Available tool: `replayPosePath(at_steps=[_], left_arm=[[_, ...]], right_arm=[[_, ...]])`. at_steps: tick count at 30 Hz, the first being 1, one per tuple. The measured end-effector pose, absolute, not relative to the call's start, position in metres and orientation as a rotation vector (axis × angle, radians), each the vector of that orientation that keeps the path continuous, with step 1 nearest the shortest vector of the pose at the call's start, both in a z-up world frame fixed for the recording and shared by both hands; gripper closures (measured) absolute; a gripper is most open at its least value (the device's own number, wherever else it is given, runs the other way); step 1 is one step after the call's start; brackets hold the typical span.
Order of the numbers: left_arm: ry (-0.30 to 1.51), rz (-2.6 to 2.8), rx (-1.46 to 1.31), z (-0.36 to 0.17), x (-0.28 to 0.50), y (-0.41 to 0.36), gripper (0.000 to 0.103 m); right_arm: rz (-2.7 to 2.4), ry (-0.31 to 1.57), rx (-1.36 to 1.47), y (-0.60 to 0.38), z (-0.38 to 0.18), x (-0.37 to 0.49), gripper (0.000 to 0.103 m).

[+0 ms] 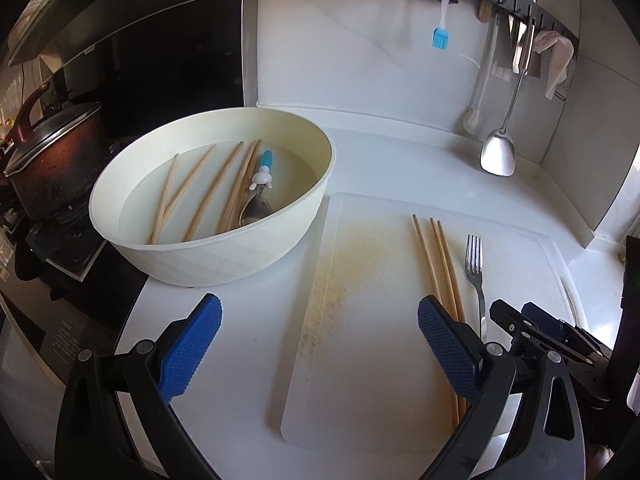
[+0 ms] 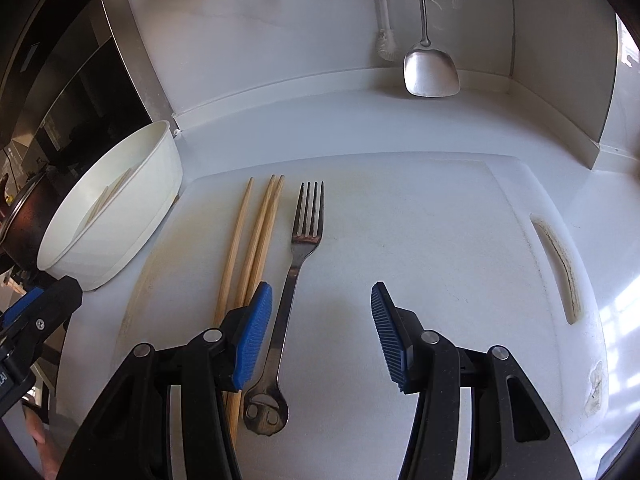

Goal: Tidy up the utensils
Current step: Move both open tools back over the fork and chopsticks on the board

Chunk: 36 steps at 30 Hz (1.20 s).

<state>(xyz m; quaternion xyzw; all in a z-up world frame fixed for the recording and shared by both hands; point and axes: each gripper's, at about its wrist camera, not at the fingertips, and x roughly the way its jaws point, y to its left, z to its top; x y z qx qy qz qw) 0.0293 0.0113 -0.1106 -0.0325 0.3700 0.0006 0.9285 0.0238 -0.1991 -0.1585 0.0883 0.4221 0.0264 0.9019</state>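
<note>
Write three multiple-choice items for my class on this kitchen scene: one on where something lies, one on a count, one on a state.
1. Where does the fork lie?
A. in the bowl
B. on the cutting board
C. on the wall rail

2. How many chopsticks lie on the cutting board?
A. one
B. three
C. six

3. How is the right tool?
A. open, empty
B. shut on the fork
C. shut on a chopstick

Key: B, it rests beside the chopsticks on the board; B, three tips show there; A, nothing sits between its parted pads.
</note>
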Motion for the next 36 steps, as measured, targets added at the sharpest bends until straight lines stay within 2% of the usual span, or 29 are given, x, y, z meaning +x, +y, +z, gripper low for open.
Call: replayPosePath(at_steps=[17,36], left_arm=[[0.787,-0.017,-0.072,-0.128,0.045,0.006,0.006],[0.8,-0.043,-0.073,-0.133,0.047,-0.003,0.006]], right_arm=[[-0.003,0.89,0.021,-0.181,-0.169,0.037,0.054],[-0.089,0.873,0.022,-0.204,-0.169,0.035,0.054]])
